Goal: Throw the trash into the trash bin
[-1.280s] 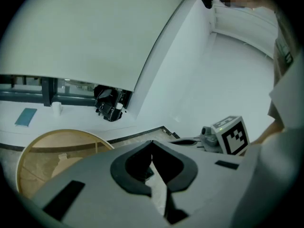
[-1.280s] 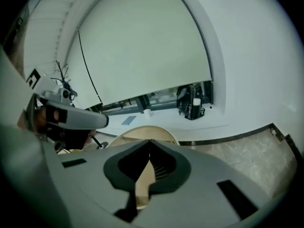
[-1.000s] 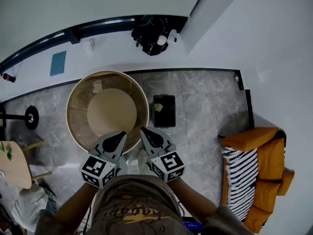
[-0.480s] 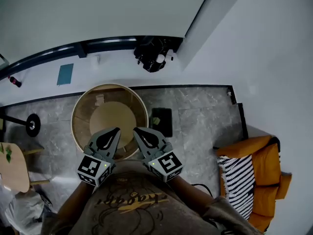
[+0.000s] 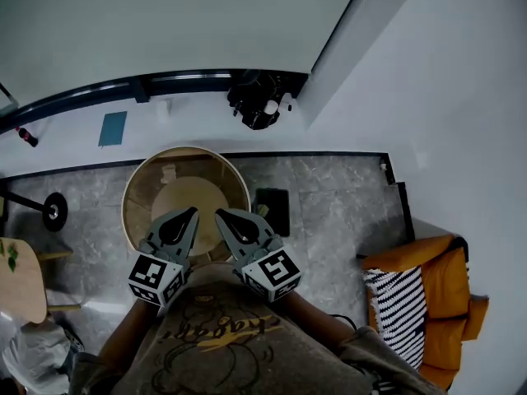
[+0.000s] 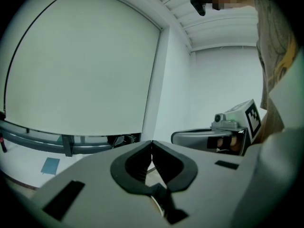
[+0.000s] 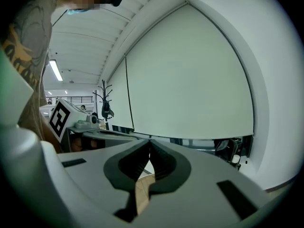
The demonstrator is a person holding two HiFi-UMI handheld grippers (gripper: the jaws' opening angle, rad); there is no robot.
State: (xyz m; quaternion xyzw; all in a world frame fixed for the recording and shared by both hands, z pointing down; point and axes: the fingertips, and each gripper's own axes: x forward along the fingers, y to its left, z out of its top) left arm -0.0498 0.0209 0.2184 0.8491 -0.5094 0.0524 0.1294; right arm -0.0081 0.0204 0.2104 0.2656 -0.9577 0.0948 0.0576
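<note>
The left claw [image 5: 192, 212] and the right claw [image 5: 221, 215] are both held close to the person's body, at the near edge of the round desk [image 5: 136, 189]. In each gripper view the two jaws are pressed together at the tips and nothing is between them, so neither claw carries any trash.

The trash bin [image 5: 274, 209], as I read it, is the small black box on the floor just to the right of the round desk. It is too small and dark to tell what lies inside. On the far-left part of the desk there is one small pale thing [image 5: 169, 172]. I cannot tell whether it is trash.

My judgement is that no piece is on its way to the bin now. Either the throwing is already done, or one piece is left. If the pale thing is trash, a claw must open, take it from the desk and carry it to the right, over the bin.
</note>
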